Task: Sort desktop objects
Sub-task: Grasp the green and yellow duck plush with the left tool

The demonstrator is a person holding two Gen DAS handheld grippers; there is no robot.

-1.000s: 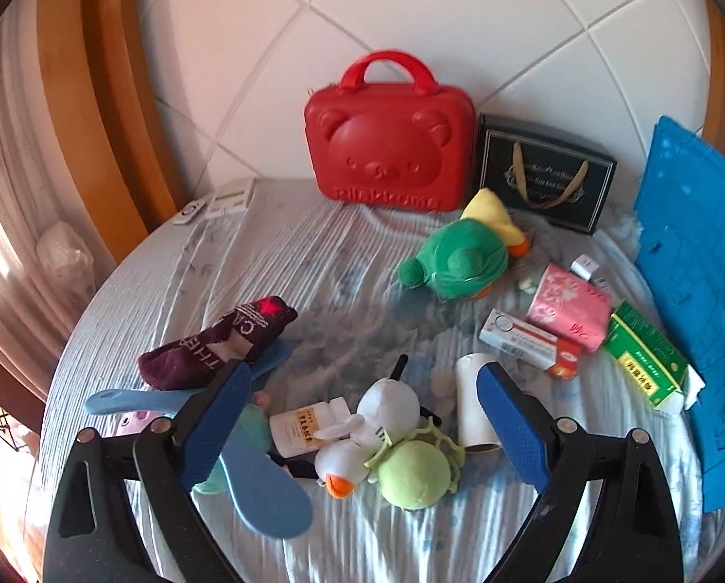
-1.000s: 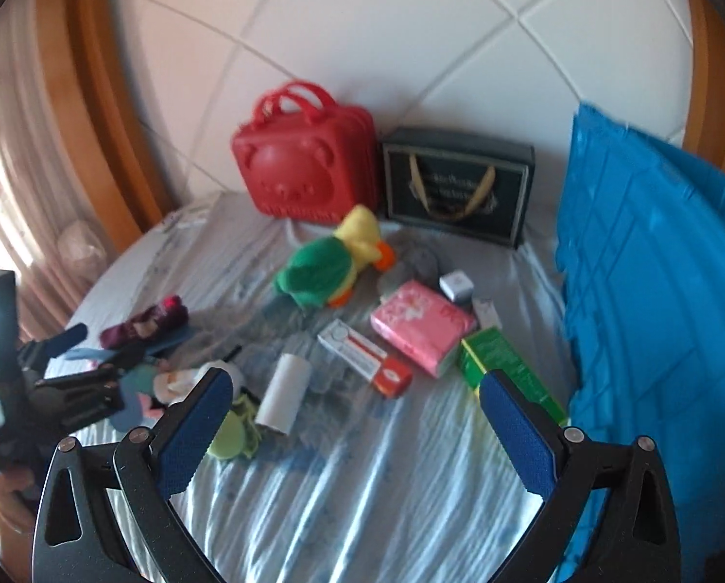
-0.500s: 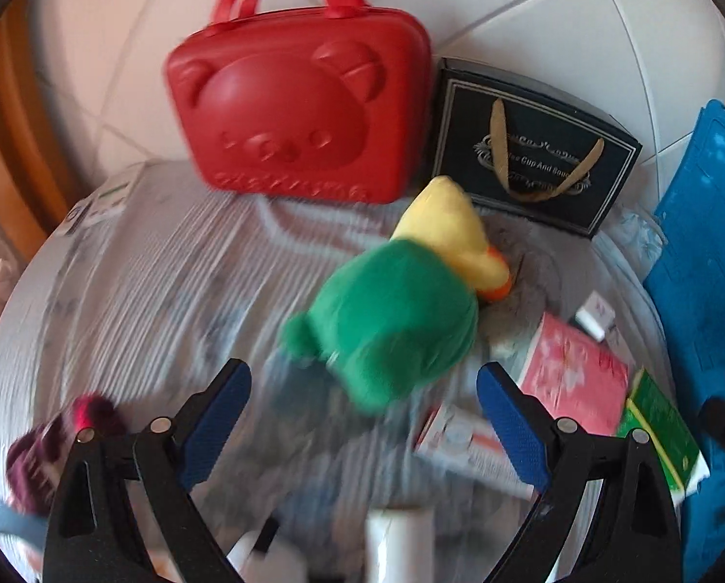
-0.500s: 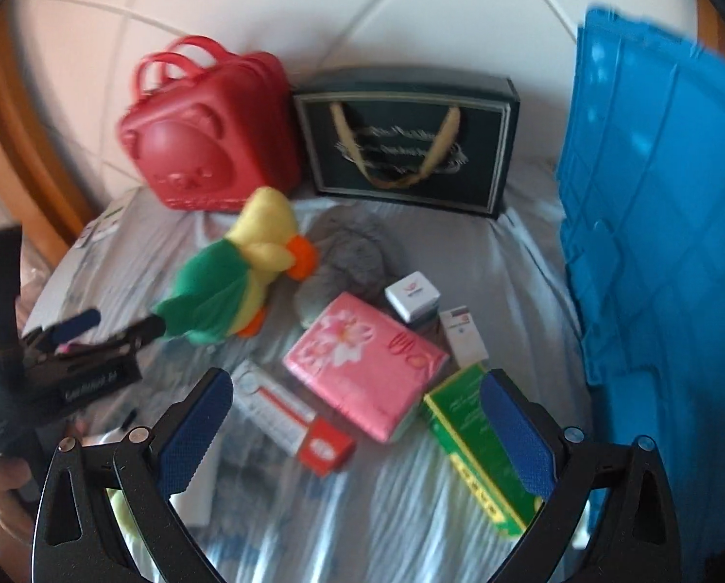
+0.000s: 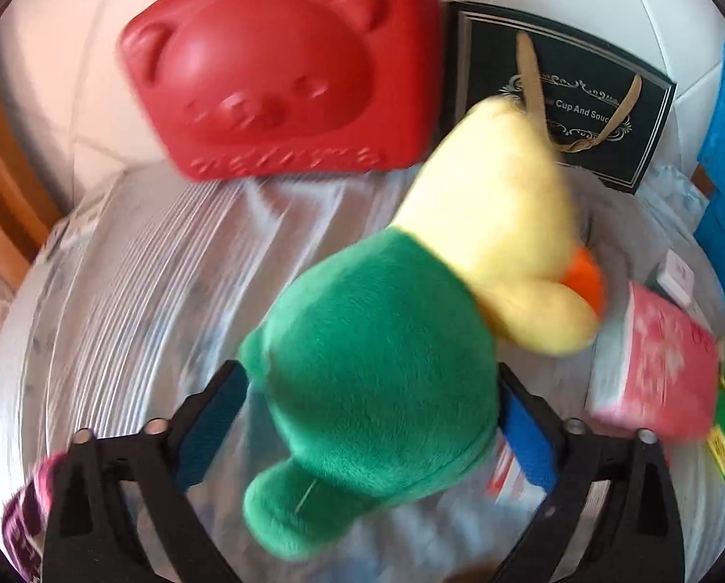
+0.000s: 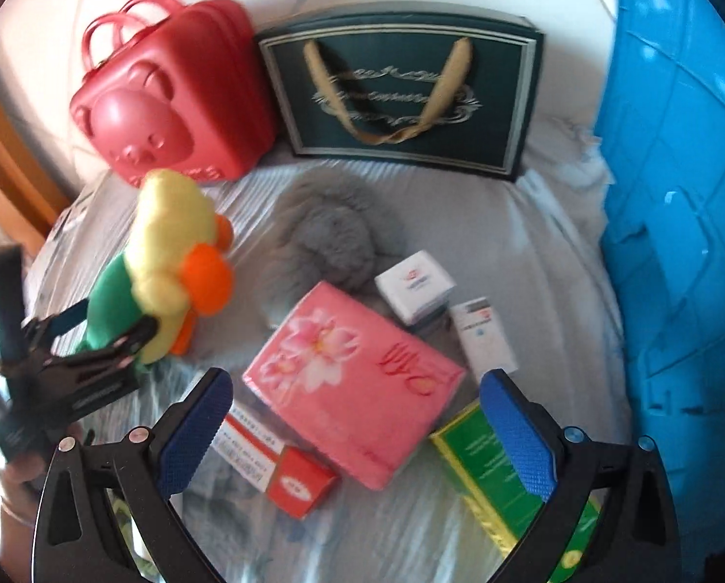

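A plush duck point(image 5: 377, 388) with a green body and yellow head lies on the grey cloth. My left gripper point(image 5: 370, 432) straddles its green body. The jaws are opening wide, and the body fills the gap between the blue pads. The right wrist view shows the same left gripper point(image 6: 112, 320) at the plush duck point(image 6: 168, 252). My right gripper point(image 6: 360, 418) hangs open just above a pink tissue pack point(image 6: 343, 369), with nothing gripped. A green box point(image 6: 498, 476) lies under its right finger and a red-and-white box point(image 6: 275, 461) under its left.
A red bear case point(image 6: 168, 97) and a dark gift bag point(image 6: 401, 92) stand at the back against the wall. A blue crate point(image 6: 678, 218) fills the right side. Two small white boxes point(image 6: 416, 286) and a grey fluffy item point(image 6: 328, 238) lie mid-table. A maroon sock point(image 5: 22, 510) is at the left.
Both grippers have dropped and moved forward across the table. The left one has closed in on the plush duck and now straddles it. The right one has come over the pink pack.
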